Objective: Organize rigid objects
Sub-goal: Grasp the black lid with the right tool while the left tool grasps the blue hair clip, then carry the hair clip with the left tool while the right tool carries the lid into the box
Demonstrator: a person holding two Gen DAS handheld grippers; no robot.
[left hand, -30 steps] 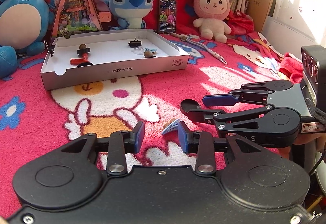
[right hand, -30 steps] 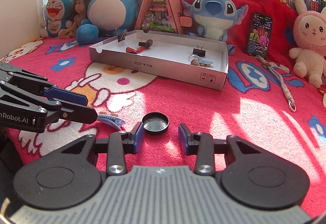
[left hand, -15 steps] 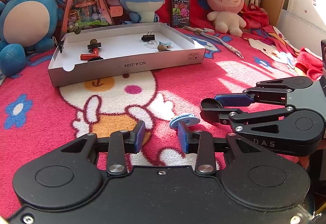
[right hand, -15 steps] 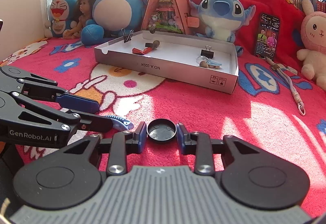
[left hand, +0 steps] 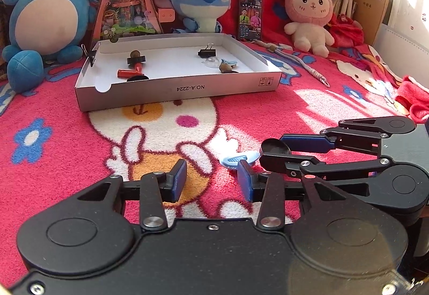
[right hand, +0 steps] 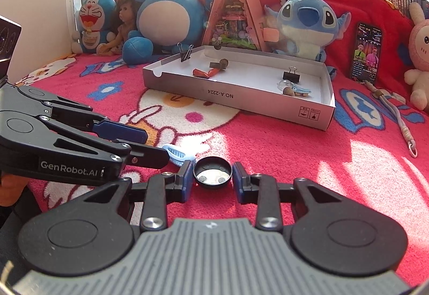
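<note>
A round black cap (right hand: 212, 177) sits between the pads of my right gripper (right hand: 212, 170), which is shut on it just above the red blanket. In the left wrist view the same cap (left hand: 274, 146) shows at the tips of the right gripper (left hand: 273, 150). A light blue clip (left hand: 238, 158) lies on the blanket just past the right fingertip of my left gripper (left hand: 211, 169). Its jaws are opening with nothing between them. The clip (right hand: 177, 152) also shows beside the left gripper (right hand: 152, 146) in the right wrist view. A shallow white box (left hand: 177, 89) stands farther back.
The box (right hand: 236, 96) holds a black binder clip (left hand: 207, 51), a red piece (left hand: 128, 72), a clear dome and small brown pieces. Plush toys (left hand: 203, 2), a triangular toy house (left hand: 126, 0) and a phone (left hand: 250, 16) line the back. A cord (left hand: 303, 61) lies at right.
My right gripper has closed on the black cap. The left gripper's jaws have widened, and the blue clip now lies off its right fingertip instead of between the fingers.
</note>
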